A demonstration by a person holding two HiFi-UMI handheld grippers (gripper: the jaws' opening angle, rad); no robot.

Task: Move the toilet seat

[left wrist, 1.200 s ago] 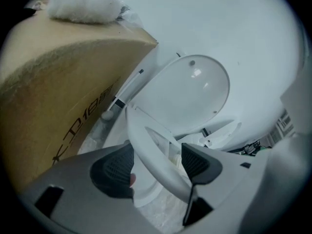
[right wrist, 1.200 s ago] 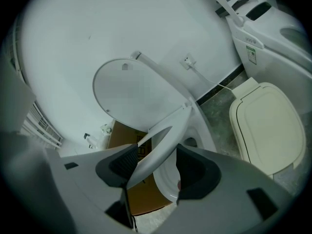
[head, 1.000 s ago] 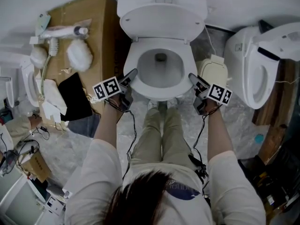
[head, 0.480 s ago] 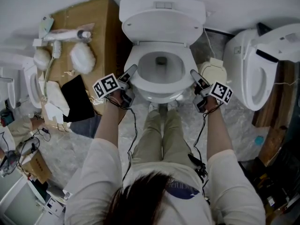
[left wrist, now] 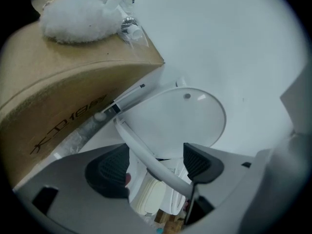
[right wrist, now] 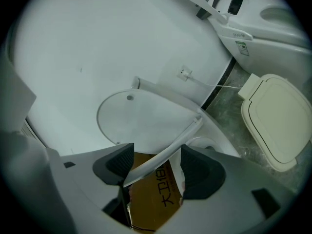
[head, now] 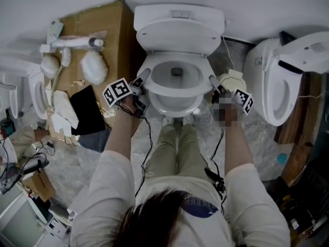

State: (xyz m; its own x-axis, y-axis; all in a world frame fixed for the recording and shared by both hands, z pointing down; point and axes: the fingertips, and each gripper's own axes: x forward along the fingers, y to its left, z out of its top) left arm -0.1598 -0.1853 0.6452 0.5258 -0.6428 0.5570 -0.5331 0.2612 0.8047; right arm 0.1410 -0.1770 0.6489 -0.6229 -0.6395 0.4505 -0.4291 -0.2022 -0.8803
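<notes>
The white toilet stands ahead with its lid raised against the tank. The seat ring is lifted a little off the bowl. My left gripper holds the ring's left side and my right gripper its right side. In the left gripper view the seat rim slants across between the pads of the left gripper, below the lid. In the right gripper view the rim crosses the right gripper the same way. Both sets of jaws have just been opening wider, with the rim still between them.
A cardboard box with white fluffy items and a brush stands left of the toilet, a black sheet beside it. A second toilet stands at the right. A cream lid lies on the floor between them. The person's legs are right before the bowl.
Both grippers have risen and moved toward the tank, bringing the seat ring's sides up with them. The rest of the scene is unchanged.
</notes>
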